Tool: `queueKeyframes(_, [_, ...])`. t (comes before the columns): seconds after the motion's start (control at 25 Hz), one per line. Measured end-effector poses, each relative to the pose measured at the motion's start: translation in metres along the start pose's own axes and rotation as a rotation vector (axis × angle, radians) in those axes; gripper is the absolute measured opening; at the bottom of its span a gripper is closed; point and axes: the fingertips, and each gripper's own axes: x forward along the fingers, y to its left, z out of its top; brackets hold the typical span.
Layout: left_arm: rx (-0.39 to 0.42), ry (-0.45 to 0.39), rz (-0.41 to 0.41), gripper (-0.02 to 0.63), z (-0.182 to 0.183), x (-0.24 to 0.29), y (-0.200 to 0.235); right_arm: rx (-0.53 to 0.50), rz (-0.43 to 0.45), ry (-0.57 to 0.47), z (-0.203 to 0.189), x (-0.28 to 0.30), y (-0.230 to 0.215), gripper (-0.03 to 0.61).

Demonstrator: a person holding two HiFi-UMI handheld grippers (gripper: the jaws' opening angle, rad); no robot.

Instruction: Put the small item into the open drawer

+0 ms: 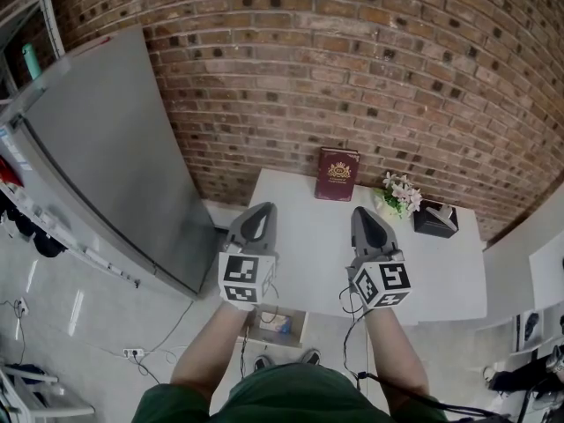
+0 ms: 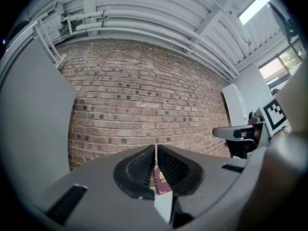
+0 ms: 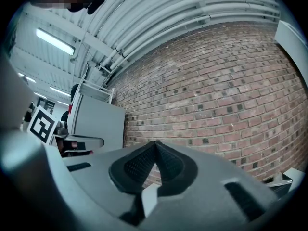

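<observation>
Head view, grippers: the left hand-held gripper [image 1: 258,210] and the right hand-held gripper [image 1: 364,211] hover side by side over the white worktop [image 1: 308,245]. Both are empty and touch nothing.
Head view, drawer: the open drawer [image 1: 300,326] shows below the near edge of the worktop, between the two forearms. A small pale thing [image 1: 279,323] lies in it, too small to name.
Head view, small item: probably the maroon booklet [image 1: 337,174], which stands upright against the brick wall [image 1: 352,69] at the far edge, well apart from both grippers. I cannot tell surely that it is the one meant.
Left gripper view, jaws: they are pressed together with nothing between them. The booklet shows beyond the tips, almost straight ahead.
Right gripper view, jaws: they are together too, with nothing between them. Only the wall is ahead.
Step in hand: I judge that the approach is not yet begun. To do it well, open the left jaws first and go forward level. Take the booklet by its free edge, so that it is not pushed into the wall or toward the flowers [image 1: 399,194] — then carry it back and lower it into the drawer.
Count: two hand-held grippers, one booklet, one bunch of flowers, one black box [image 1: 435,219], one drawer, one thing inside it.
</observation>
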Motion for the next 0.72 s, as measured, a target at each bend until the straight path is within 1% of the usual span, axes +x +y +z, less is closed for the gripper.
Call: queueKeyframes(0.72, [-0.005, -0.001, -0.002, 0.017, -0.0012, -0.0037, 0.0003, -0.006, 0.007, -0.001, 0.0007, -0.0023, 0.0065, 0.003])
